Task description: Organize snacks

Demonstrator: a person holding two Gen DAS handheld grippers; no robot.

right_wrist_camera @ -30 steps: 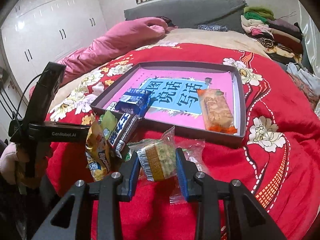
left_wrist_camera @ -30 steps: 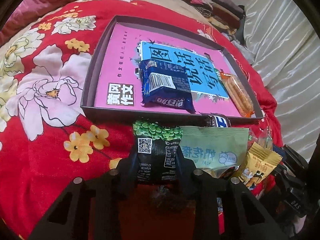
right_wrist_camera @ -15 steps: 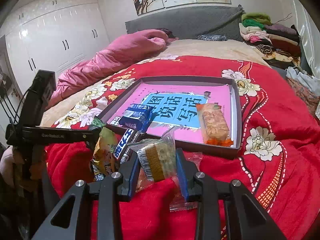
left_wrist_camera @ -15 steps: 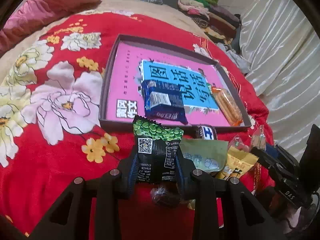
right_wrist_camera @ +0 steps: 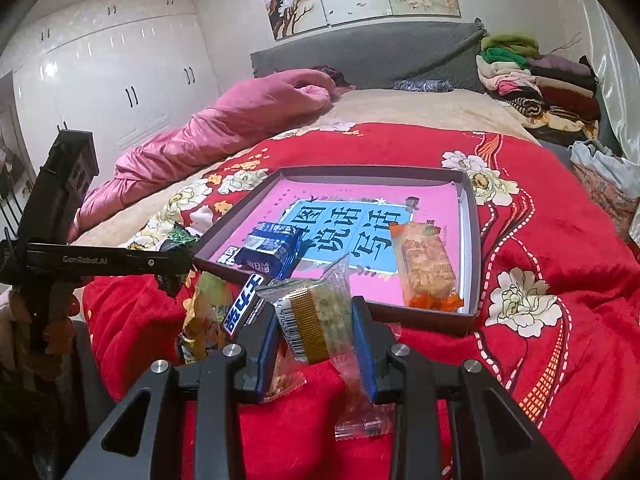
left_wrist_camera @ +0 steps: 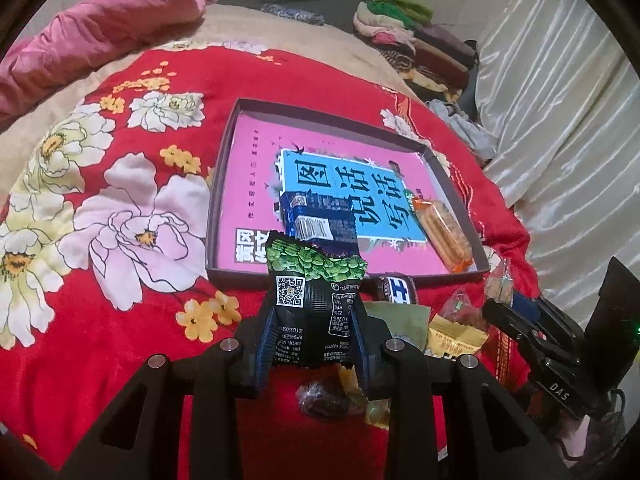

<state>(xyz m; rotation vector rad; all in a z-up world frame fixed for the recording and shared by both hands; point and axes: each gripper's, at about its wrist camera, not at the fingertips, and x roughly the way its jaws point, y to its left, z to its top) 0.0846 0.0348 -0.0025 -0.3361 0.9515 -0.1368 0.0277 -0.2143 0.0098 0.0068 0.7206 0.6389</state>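
My left gripper (left_wrist_camera: pixel 314 354) is shut on a black-and-green pea snack packet (left_wrist_camera: pixel 314 296), held above the red bedspread just short of the shallow dark tray (left_wrist_camera: pixel 219 184). My right gripper (right_wrist_camera: pixel 316 348) is shut on a clear-wrapped cake bar (right_wrist_camera: pixel 316 316), lifted near the tray's (right_wrist_camera: pixel 472 240) front rim. Inside the tray, on a pink and blue book cover, lie a blue biscuit pack (left_wrist_camera: pixel 320 224) (right_wrist_camera: pixel 270 248) and an orange-ended cracker pack (left_wrist_camera: pixel 442 232) (right_wrist_camera: pixel 426 268). The left gripper's body (right_wrist_camera: pixel 108 260) shows at the left of the right wrist view.
Loose snacks lie in front of the tray: a dark bar with white characters (left_wrist_camera: pixel 394 290) (right_wrist_camera: pixel 244 304), a pale green packet (left_wrist_camera: pixel 400 320), a yellow packet (left_wrist_camera: pixel 456 336) (right_wrist_camera: pixel 206 320). A pink quilt (right_wrist_camera: pixel 224 132) and folded clothes (right_wrist_camera: pixel 536 84) sit at the back. The right gripper's body (left_wrist_camera: pixel 560 360) is at the right.
My left gripper has risen with the pea packet, so the tray looks smaller and farther. The right gripper tilted up slightly, still holding the cake bar.
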